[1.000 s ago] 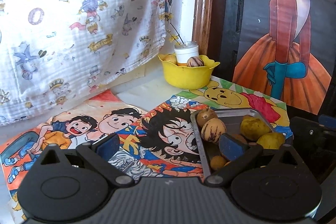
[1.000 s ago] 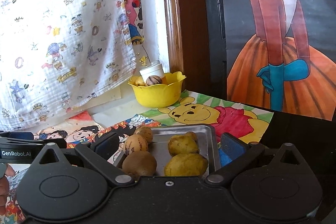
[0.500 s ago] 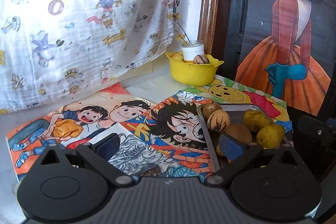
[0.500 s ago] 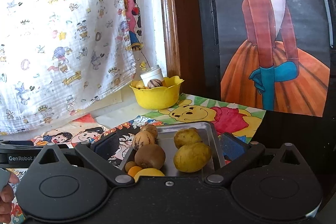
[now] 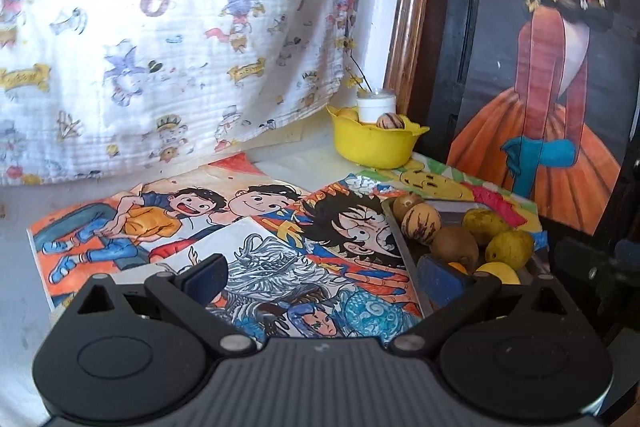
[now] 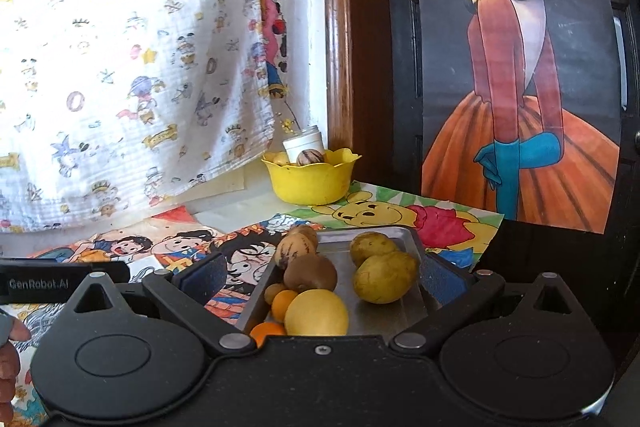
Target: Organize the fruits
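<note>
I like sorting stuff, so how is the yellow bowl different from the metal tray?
The bowl is bright yellow, deep and wavy-rimmed; the tray is grey, flat and rectangular. The bowl stands far back by the wall; the tray lies close to the grippers. The bowl shows only a few fruits; the tray shows more. Both hold fruit.

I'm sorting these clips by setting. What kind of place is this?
Probably a home, perhaps a child's room: a cartoon-print cloth hangs behind, hand-coloured cartoon drawings cover the table, and a girl poster stands beside a metal tray of fruit.
</note>
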`<state>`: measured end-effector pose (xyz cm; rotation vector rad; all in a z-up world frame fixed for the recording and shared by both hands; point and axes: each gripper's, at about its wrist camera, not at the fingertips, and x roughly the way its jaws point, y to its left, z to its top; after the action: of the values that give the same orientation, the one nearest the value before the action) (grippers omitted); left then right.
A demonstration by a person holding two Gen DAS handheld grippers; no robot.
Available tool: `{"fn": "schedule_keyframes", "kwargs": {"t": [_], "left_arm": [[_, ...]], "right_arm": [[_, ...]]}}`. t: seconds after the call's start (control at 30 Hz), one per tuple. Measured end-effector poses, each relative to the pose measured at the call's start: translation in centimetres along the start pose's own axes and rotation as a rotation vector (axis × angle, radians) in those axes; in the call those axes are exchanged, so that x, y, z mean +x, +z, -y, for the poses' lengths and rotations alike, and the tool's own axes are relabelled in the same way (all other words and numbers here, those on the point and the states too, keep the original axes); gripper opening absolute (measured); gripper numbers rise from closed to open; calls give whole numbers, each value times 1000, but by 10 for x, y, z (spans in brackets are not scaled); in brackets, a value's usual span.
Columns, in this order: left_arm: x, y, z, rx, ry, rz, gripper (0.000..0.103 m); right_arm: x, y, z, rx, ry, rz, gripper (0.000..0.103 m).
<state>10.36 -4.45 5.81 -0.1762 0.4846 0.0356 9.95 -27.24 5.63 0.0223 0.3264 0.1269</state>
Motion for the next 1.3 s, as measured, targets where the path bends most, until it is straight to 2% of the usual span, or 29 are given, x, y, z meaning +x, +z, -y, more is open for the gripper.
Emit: {"fn": "schedule_keyframes", "kwargs": {"t": [0.3, 0.83, 1.3], "left_arm": [[-16, -11, -7, 43, 12, 28, 103], [-43, -28, -33, 49, 34, 45, 103], [-54, -47, -50, 61, 21, 44, 103]], "right_arm": [[-14, -9, -13, 1, 7, 19, 102], [-38, -26, -25, 13, 12, 50, 102], [-50, -42, -39, -19, 38, 65, 103]]}}
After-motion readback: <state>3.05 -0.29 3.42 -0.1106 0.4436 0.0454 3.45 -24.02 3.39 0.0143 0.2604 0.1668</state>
